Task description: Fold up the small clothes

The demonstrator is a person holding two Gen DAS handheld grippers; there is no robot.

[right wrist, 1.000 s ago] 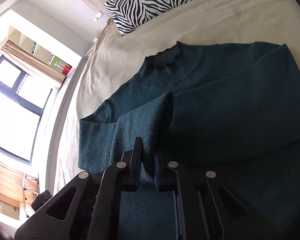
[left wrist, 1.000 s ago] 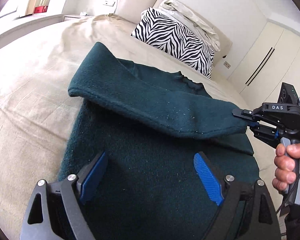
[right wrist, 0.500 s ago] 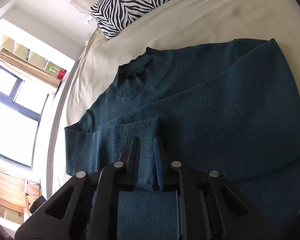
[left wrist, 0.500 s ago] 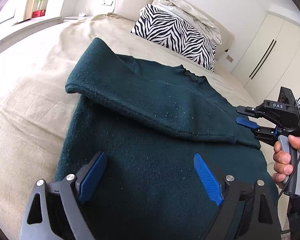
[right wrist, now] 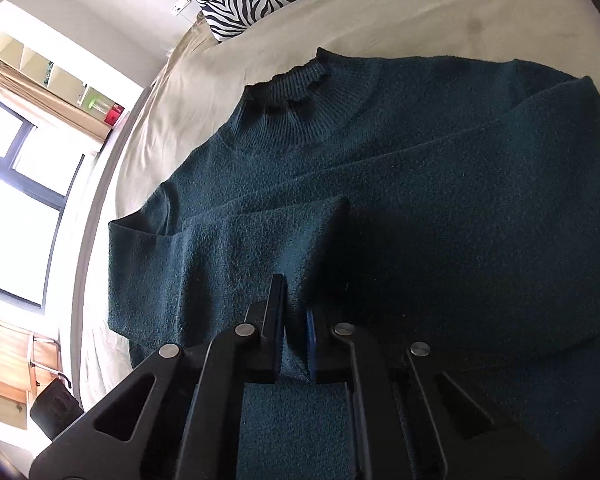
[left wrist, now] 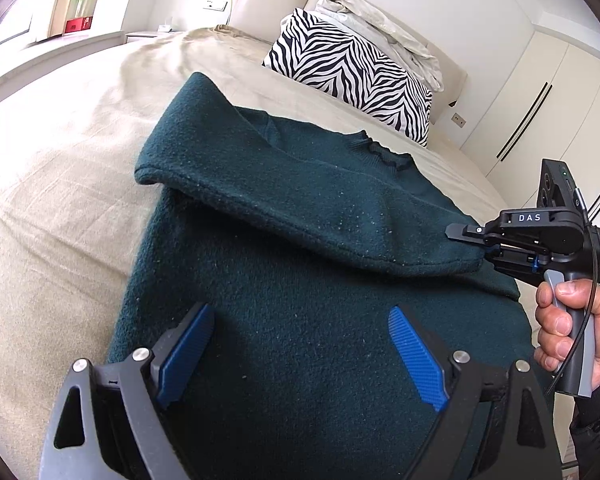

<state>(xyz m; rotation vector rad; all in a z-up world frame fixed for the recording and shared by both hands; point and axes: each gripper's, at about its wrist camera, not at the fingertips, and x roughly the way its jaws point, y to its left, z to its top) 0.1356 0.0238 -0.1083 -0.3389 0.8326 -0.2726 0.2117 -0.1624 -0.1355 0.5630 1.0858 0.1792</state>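
A dark green knitted sweater (left wrist: 300,288) lies flat on the beige bed, collar toward the pillows. One sleeve (left wrist: 284,196) is folded across its chest. My right gripper (left wrist: 466,240) is shut on the cuff end of that sleeve at the sweater's right side, just above the body. In the right wrist view the cuff (right wrist: 296,312) sits pinched between the fingers of my right gripper (right wrist: 296,320), and the sweater (right wrist: 440,200) fills the frame. My left gripper (left wrist: 300,344) is open and empty, hovering over the sweater's lower part.
A zebra-striped pillow (left wrist: 352,76) and a crumpled beige blanket (left wrist: 380,24) lie at the headboard. The beige bed sheet (left wrist: 60,184) stretches to the left. White wardrobe doors (left wrist: 548,92) stand at the right. A window (right wrist: 16,208) is beyond the bed.
My right gripper loosened on the sleeve cuff half a second ago and now pinches it shut again. The sleeve lies lower and flatter across the chest. My left gripper stayed open above the hem.
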